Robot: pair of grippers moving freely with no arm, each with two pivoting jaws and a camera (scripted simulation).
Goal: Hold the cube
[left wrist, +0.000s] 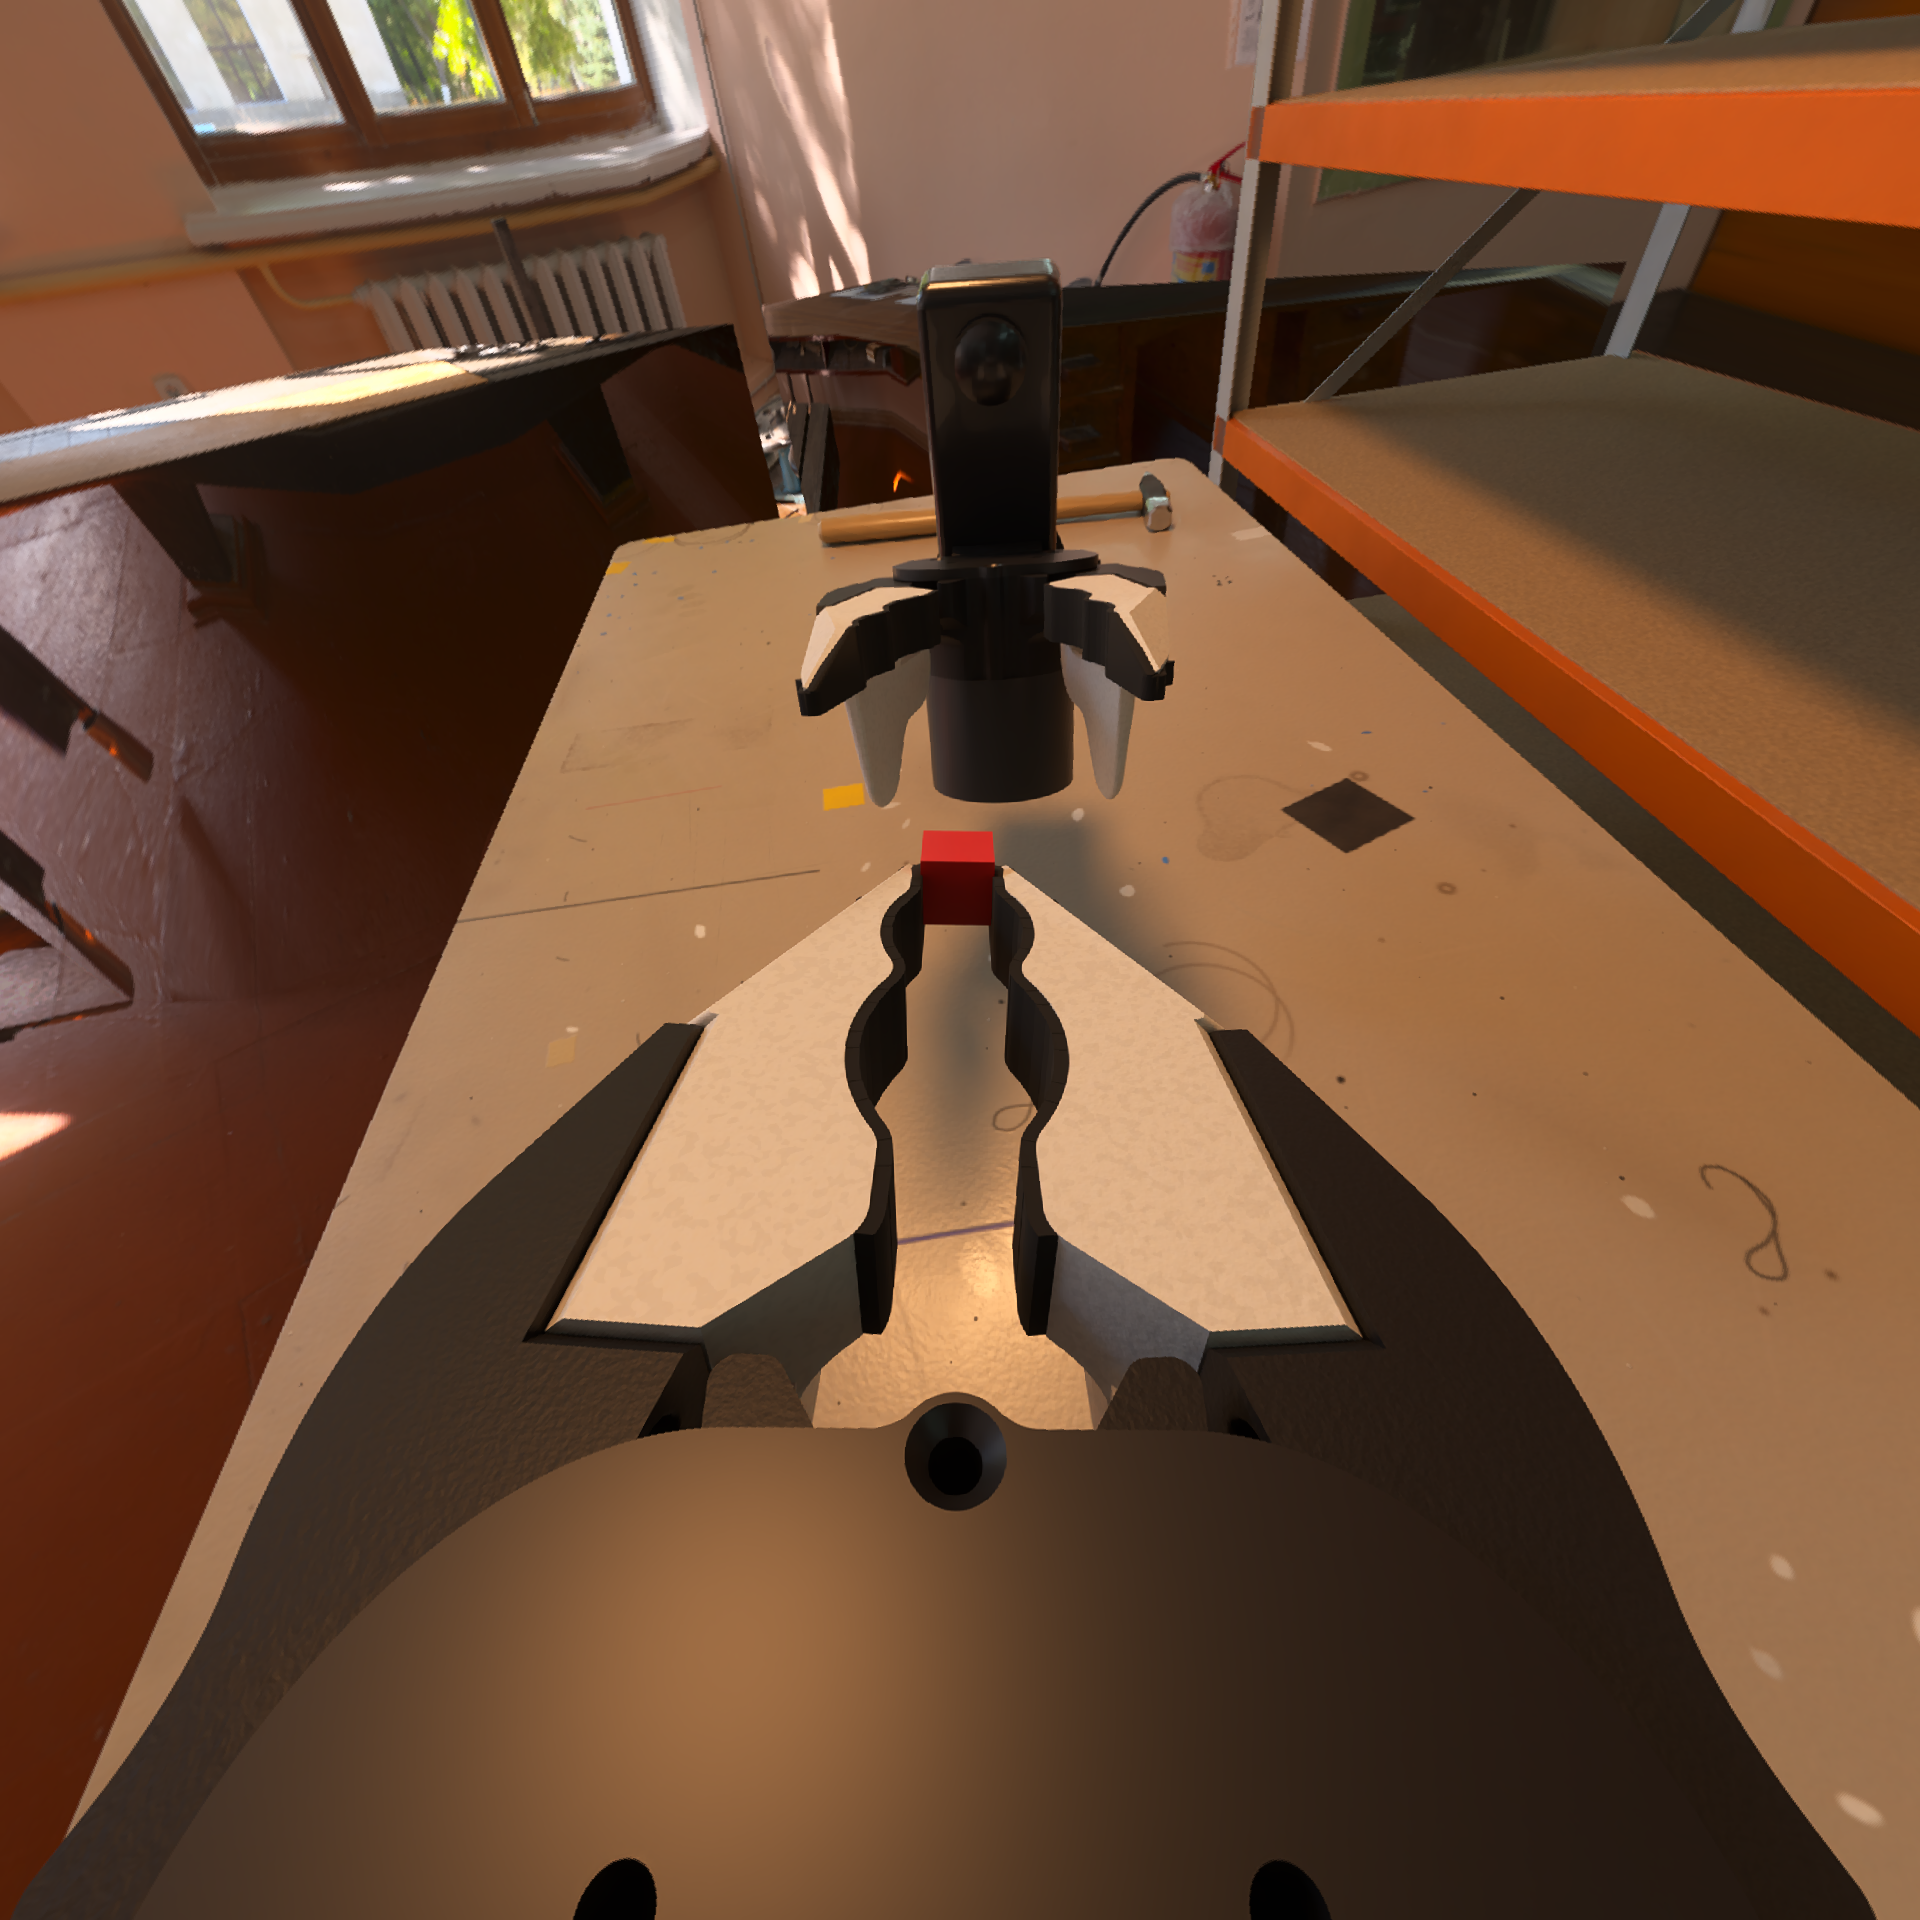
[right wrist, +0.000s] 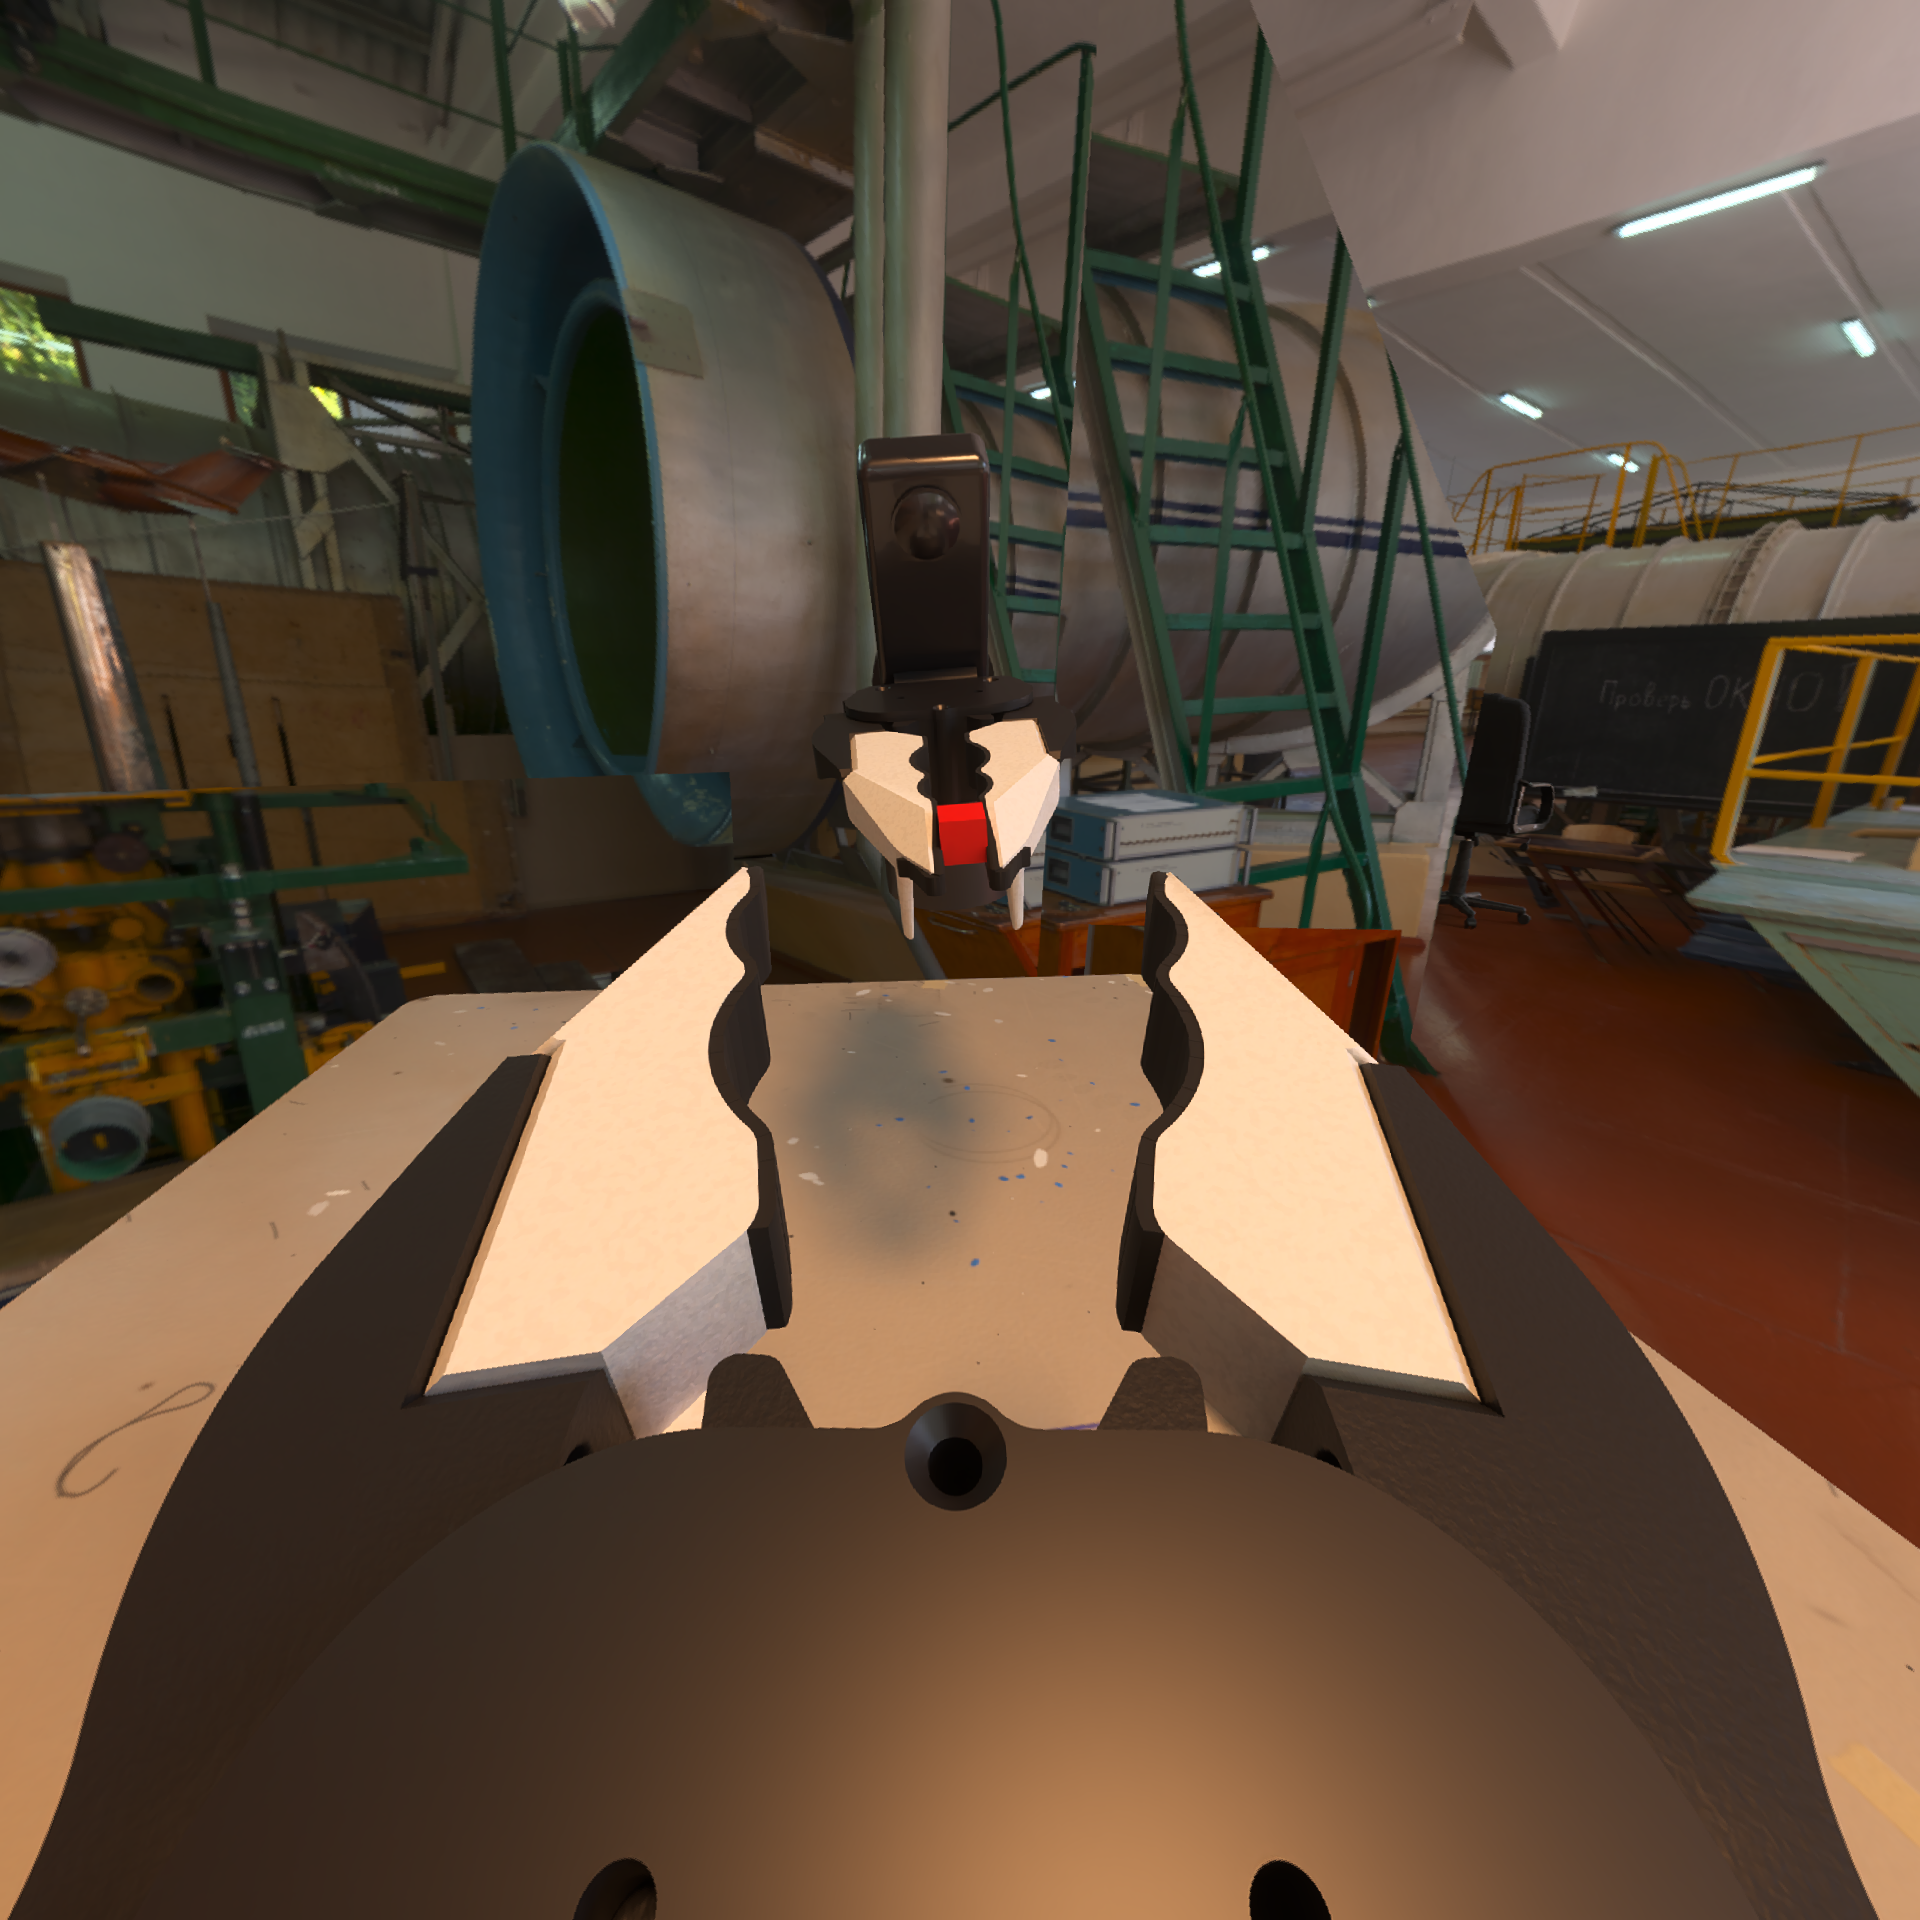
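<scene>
- Sunny windows and orange shelves stand around the table in the left wrist view. The left claw pinches the red cube right at its tips. A hammer lies far past it.
- Big workshop machines fill the right wrist view. The right claw is spread wide and holds nothing; the cube sits well ahead, in the other claw.
- I think the cube is small, light and hard. Its flat sides are the best place to squeeze.
</scene>
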